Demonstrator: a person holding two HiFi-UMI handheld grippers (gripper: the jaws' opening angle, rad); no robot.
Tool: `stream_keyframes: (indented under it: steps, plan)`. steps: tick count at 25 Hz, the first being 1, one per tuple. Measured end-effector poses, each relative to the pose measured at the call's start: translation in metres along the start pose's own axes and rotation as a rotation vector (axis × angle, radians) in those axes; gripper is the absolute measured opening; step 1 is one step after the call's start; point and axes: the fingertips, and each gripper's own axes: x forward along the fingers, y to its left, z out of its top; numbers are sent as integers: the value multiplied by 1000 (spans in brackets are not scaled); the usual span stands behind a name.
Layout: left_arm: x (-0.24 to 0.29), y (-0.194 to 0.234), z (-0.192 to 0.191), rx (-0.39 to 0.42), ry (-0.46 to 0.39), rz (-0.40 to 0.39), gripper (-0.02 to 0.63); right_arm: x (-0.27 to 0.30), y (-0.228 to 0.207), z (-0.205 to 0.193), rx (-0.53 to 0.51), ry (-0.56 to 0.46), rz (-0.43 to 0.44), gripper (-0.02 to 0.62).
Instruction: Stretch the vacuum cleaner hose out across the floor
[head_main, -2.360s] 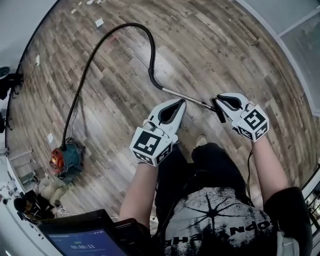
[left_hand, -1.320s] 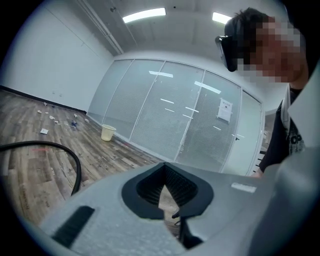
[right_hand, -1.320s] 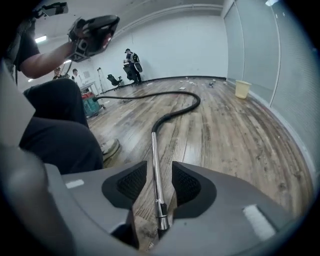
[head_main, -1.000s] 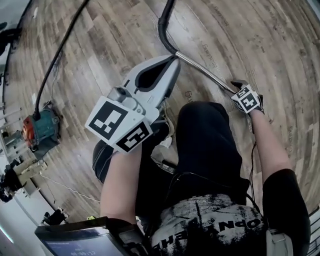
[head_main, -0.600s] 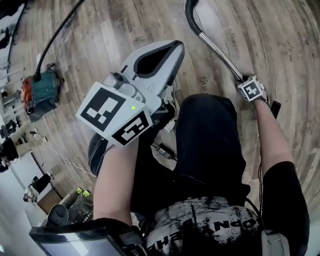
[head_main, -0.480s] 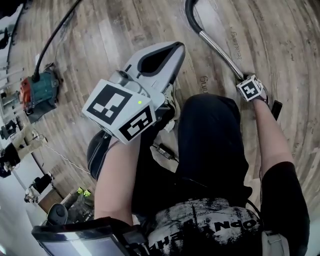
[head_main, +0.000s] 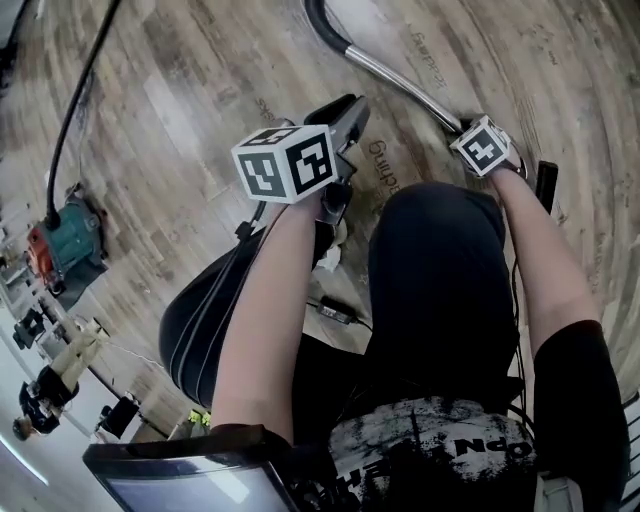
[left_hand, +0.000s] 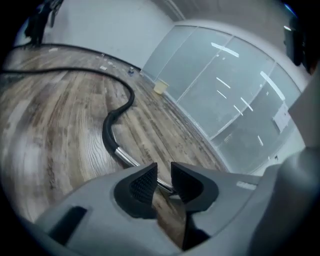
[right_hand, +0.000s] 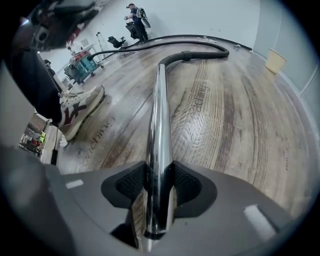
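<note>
The vacuum's black hose (head_main: 75, 100) runs over the wood floor from the teal and red vacuum body (head_main: 62, 250) and curves into a chrome tube (head_main: 400, 85). My right gripper (head_main: 462, 130) is at the tube's near end. In the right gripper view its jaws (right_hand: 159, 182) are closing, and the pads press on the chrome tube (right_hand: 160, 115). My left gripper (head_main: 345, 112) hangs left of the tube. Its jaws (left_hand: 164, 181) are opening with nothing between them; the tube (left_hand: 131, 161) and hose (left_hand: 112, 120) lie beyond.
The person's legs fill the middle of the head view, with a shoe (right_hand: 77, 112) left of the tube. A black end piece (head_main: 546, 183) lies by the right wrist. Clutter lines the left wall (head_main: 45, 390). A beige bin (right_hand: 276, 61) stands by the glass partition (left_hand: 235, 95).
My left gripper has dropped from close under the head camera down toward the floor beside the tube. The right gripper has stayed on the tube's near end.
</note>
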Motion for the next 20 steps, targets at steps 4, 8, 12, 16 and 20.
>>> stream_keyframes:
  steps: [4, 8, 12, 16, 20]
  plan:
    - [51, 20, -50, -260, 36, -45, 165, -37, -3, 12, -28, -28, -38, 176]
    - [117, 9, -77, -442, 43, -117, 241, -72, 5, 27, -23, -38, -2, 176]
    - [165, -16, -64, -603, -33, -208, 316, -98, 8, 42, -43, -45, 5, 176]
    - [185, -18, -51, -685, -87, -209, 296, -117, 6, 39, -77, -45, -40, 178]
    - [195, -22, -47, -729, -106, -272, 211, -127, -2, 32, -118, -38, -93, 178]
